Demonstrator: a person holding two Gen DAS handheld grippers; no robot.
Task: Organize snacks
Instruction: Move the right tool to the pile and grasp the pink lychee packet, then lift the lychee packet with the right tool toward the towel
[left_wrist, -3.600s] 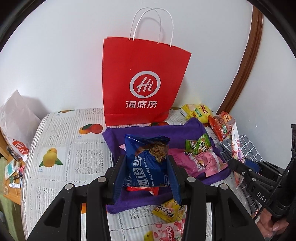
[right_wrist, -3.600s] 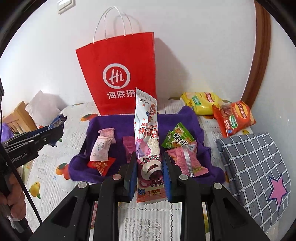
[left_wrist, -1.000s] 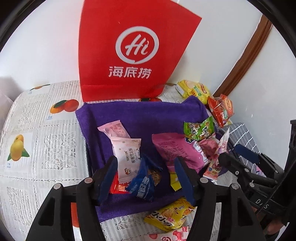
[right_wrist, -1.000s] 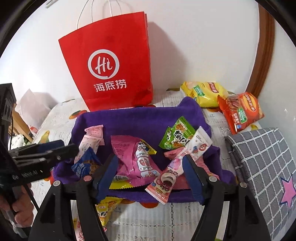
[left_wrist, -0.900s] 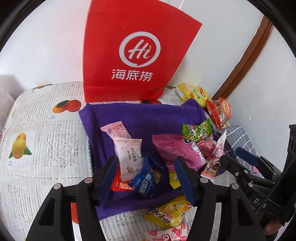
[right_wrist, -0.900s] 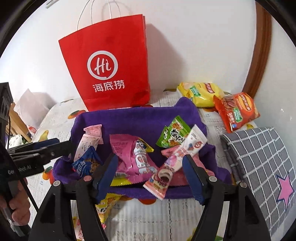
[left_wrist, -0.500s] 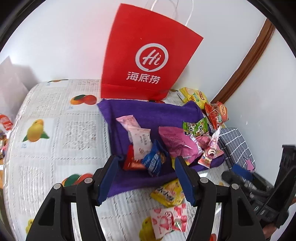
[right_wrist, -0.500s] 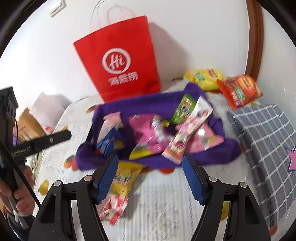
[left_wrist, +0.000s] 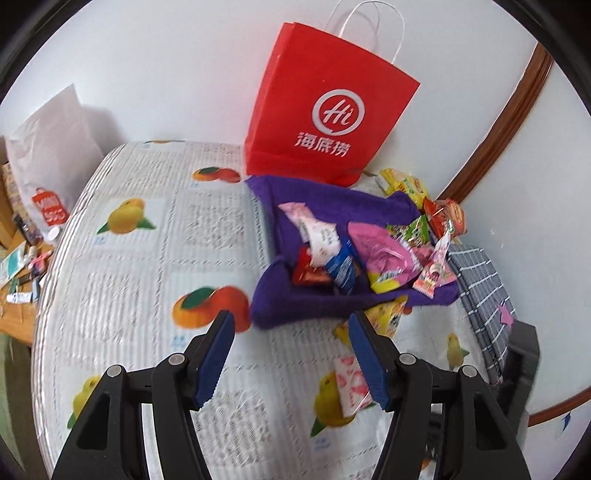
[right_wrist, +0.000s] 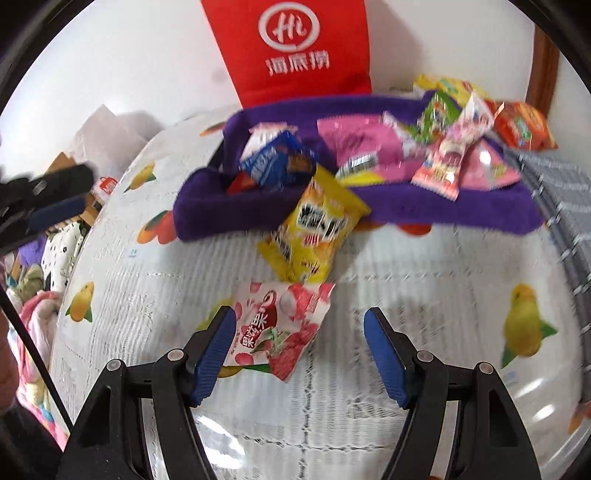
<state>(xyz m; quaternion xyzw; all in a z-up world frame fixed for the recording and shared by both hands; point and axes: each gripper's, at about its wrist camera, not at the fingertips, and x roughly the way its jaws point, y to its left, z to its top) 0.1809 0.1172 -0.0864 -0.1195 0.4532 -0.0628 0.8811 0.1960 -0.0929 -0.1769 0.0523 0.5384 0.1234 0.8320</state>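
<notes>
Snacks: two packets (right_wrist: 312, 236) outside one purple basket (right_wrist: 229, 210).

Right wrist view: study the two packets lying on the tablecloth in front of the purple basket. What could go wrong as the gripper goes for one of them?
1. The pink lychee packet lies flat and off to one side of the open right gripper, so the pads may slide over it.
2. The yellow packet touches it and leans on the purple basket; it could get dragged along.
3. The basket is heaped; a nudge might spill the long pink packet.
</notes>
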